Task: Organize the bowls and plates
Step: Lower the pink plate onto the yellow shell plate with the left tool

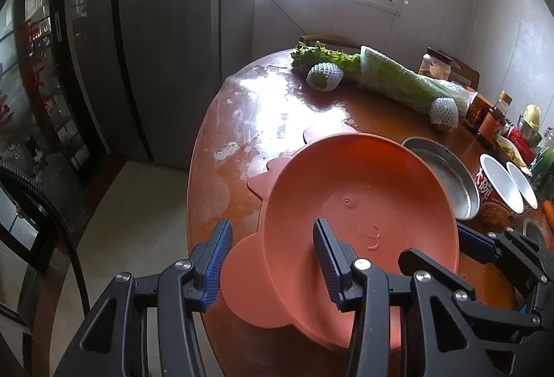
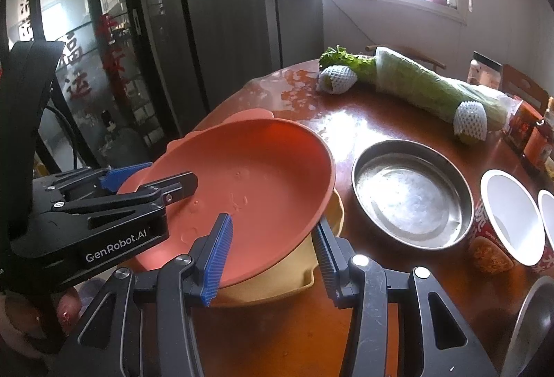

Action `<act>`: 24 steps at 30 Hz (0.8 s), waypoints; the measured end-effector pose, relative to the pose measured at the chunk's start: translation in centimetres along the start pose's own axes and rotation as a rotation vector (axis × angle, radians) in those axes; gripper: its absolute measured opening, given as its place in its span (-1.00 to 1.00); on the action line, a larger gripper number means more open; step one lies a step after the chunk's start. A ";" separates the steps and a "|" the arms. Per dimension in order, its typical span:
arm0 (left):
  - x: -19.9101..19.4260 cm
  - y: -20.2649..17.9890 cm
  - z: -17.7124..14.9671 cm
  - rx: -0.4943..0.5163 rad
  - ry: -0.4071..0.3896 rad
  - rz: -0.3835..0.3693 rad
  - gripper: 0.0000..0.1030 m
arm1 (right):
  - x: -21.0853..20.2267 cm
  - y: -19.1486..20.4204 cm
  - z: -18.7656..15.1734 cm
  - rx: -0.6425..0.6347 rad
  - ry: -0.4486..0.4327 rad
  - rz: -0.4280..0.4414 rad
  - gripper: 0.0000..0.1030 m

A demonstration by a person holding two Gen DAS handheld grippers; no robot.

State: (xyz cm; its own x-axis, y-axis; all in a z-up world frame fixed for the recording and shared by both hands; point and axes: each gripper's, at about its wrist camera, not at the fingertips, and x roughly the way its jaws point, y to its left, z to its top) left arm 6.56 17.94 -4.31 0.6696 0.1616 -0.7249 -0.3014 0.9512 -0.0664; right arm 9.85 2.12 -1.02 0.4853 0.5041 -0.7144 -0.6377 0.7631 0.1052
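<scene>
Left wrist: left tongs [image 1: 273, 259] clamp the near-left rim of the orange bowl [image 1: 360, 203], one finger inside, one outside. Bowl is tilted over the tabletop [image 1: 242, 120], steel pan [image 1: 446, 176] just behind it.

Right wrist: right tongs [image 2: 273, 255] clamp the bowl's right rim. Bowl sits tilted over a yellow dish [image 2: 297, 276], touching or not unclear. Paper cup [image 2: 502, 221] right of the pan.
</scene>
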 end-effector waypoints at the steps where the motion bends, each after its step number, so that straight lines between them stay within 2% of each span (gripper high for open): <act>1: 0.0 0.0 0.0 0.001 0.000 0.002 -0.07 | 0.1 0.1 -0.1 -0.001 0.003 -0.001 -0.03; 24: 1.2 0.6 -0.8 -0.017 0.028 -0.009 -0.05 | 1.5 0.4 -0.8 -0.019 0.016 -0.028 -0.03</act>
State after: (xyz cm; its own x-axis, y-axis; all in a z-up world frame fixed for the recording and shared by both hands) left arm 6.66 18.52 -5.75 0.6530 0.1453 -0.7433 -0.3074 0.9478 -0.0848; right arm 9.84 2.84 -2.56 0.4940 0.4758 -0.7277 -0.6351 0.7691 0.0718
